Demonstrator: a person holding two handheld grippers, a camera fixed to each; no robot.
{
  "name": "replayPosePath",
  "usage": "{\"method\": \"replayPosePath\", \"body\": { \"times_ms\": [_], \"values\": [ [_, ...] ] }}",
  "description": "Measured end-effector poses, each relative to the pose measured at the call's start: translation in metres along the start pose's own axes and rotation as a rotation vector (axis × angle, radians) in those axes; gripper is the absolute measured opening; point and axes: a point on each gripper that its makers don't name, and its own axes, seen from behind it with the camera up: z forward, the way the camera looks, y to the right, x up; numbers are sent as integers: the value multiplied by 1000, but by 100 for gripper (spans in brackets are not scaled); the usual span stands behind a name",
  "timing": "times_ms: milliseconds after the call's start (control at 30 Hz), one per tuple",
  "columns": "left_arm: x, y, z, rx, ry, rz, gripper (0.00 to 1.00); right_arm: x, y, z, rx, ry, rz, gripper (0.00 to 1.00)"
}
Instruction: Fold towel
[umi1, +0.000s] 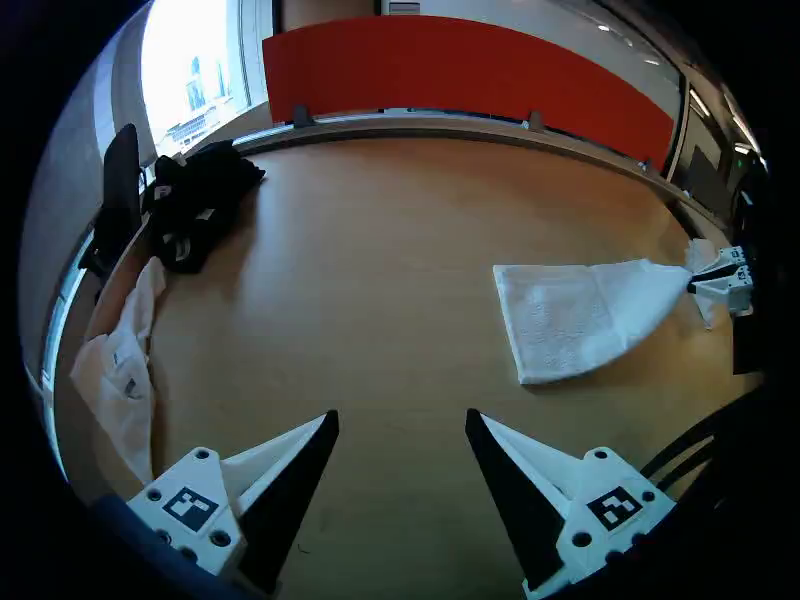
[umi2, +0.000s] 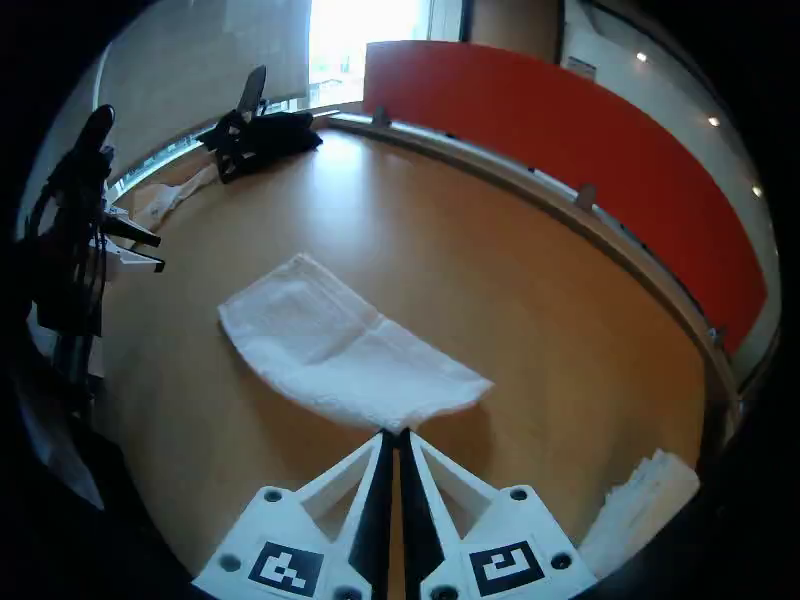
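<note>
left gripper view: the left tool (umi1: 401, 414) is released, its fingers spread wide above bare desk (umi1: 380, 260) with nothing between them. the towel (umi1: 575, 315) lies on the desk off to the right, flat at its near end and drawn to a narrow point at its far end, where the right tool (umi1: 725, 280) pinches it. a black bag (umi1: 200, 200) sits at the far left of the desk, a white cloth (umi1: 120, 370) lies along the left edge, and a red divider (umi1: 460, 70) stands behind the desk.

right gripper view: the right tool (umi2: 392, 435) is clenched, its tips together on the near edge of the towel (umi2: 340, 350), which spreads out over the desk (umi2: 520, 300) ahead and to the left. the left tool (umi2: 160, 254) shows far left, fingers apart. the bag (umi2: 265, 135) is at the far end, the divider (umi2: 580, 130) runs along the right, and a white pile (umi2: 640, 510) sits at the lower right.
</note>
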Motion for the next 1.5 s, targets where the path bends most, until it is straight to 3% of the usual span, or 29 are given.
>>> {"method": "replayPosePath", "body": {
  "times_ms": [400, 700, 1067, 1500],
  "values": [
    [6, 1, 0, 5, 15, 1, 94, 41, 11, -25, -29, 74, -41, 4],
    [8, 5, 0, 3, 15, 2, 94, 54, 14, -35, -41, 94, -73, 4],
    [10, 8, 2, -3, 16, 3, 94, 57, 7, -32, -18, 99, -95, 4],
    [14, 11, 2, -7, 24, 2, 94, 60, -30, -9, 52, 81, -172, 4]
  ]
}}
